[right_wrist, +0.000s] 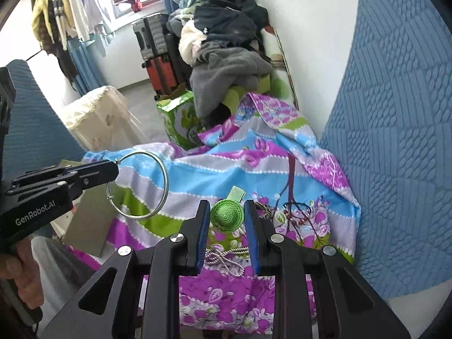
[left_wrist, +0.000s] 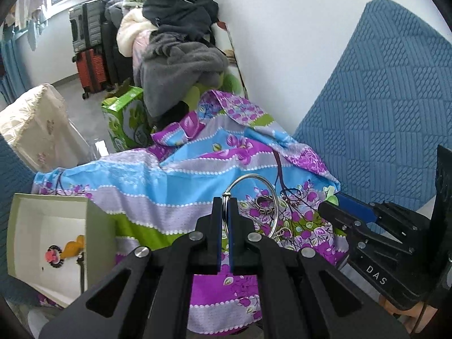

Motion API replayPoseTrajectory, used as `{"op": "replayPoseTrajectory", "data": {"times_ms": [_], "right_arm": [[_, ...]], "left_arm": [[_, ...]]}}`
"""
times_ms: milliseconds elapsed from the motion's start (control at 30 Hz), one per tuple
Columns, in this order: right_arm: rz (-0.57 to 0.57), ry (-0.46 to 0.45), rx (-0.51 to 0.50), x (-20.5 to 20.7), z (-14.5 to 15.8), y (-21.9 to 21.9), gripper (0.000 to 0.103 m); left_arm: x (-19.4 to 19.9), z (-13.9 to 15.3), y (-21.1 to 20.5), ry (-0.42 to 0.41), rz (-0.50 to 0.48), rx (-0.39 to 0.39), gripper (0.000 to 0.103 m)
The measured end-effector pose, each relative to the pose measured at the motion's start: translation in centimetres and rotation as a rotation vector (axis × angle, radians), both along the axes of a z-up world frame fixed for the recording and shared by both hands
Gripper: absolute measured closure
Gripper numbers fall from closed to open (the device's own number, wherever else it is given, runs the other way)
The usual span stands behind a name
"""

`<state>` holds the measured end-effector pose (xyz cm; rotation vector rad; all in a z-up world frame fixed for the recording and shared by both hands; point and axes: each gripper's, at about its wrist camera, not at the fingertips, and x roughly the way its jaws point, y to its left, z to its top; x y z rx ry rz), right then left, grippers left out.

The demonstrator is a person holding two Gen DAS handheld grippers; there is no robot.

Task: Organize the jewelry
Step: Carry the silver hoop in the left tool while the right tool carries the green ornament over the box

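A silver bangle (left_wrist: 251, 206) is pinched in the closed left gripper (left_wrist: 225, 202), lifted above the floral cloth (left_wrist: 175, 169). A green coiled hair clip (right_wrist: 227, 215) is clamped in the right gripper (right_wrist: 227, 217). Both seem due for the open box (left_wrist: 99, 226) left of the left gripper. Farther items in the box are hard to identify.

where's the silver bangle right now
The silver bangle is pinched in the left tongs, held above the floral cloth, left of the green hair clip.

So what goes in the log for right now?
left gripper: shut on bangle | right gripper: shut on green clip | box: open
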<state>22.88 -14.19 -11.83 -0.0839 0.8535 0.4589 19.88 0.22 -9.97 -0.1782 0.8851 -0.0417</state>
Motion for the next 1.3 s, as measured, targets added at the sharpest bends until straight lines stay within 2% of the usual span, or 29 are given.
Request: {"op": "replayPoseTrajectory", "data": {"times_ms": [400, 733, 1033, 1300], "right_arm": [[0.082, -0.053, 0.045, -0.7, 3.5, 4.0, 0.081], [0.251, -0.072, 0.090, -2.3, 5.2, 11.8, 0.081], [0.392, -0.007, 0.087, -3.0, 3.2, 19.1, 0.081], [0.481, 0.052, 0.024, -3.0, -0.2, 24.2, 0.081]], "left_arm": [[-3.4, 2.8, 5.8, -0.040, 0.129, 0.014, 0.101], [-6.9, 3.3, 12.0, -0.055, 0.264, 0.026, 0.100], [-9.3, 0.4, 18.5, 0.003, 0.400, -0.001, 0.100], [-9.5, -3.5, 21.9, 0.084, 0.440, -0.044, 0.100]]}}
